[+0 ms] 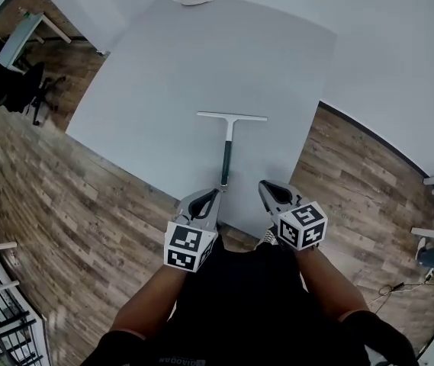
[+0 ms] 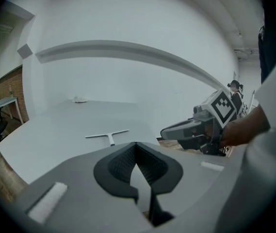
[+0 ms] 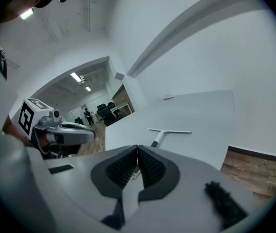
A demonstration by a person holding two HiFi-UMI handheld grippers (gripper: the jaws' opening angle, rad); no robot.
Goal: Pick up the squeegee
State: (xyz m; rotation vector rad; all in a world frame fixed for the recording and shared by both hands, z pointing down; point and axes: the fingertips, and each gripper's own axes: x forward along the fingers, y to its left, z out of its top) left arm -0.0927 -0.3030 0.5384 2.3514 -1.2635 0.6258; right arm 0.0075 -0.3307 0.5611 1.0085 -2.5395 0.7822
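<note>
I see one squeegee (image 1: 227, 147) lying flat at mid-frame on the pale desk (image 1: 148, 90). A thin white blade crosses the top of a handle that darkens to green down-frame. Just below the handle's end are my two tools, the left gripper (image 1: 213, 194) and right gripper (image 1: 264, 185), each with fingers closed together and empty.
</note>
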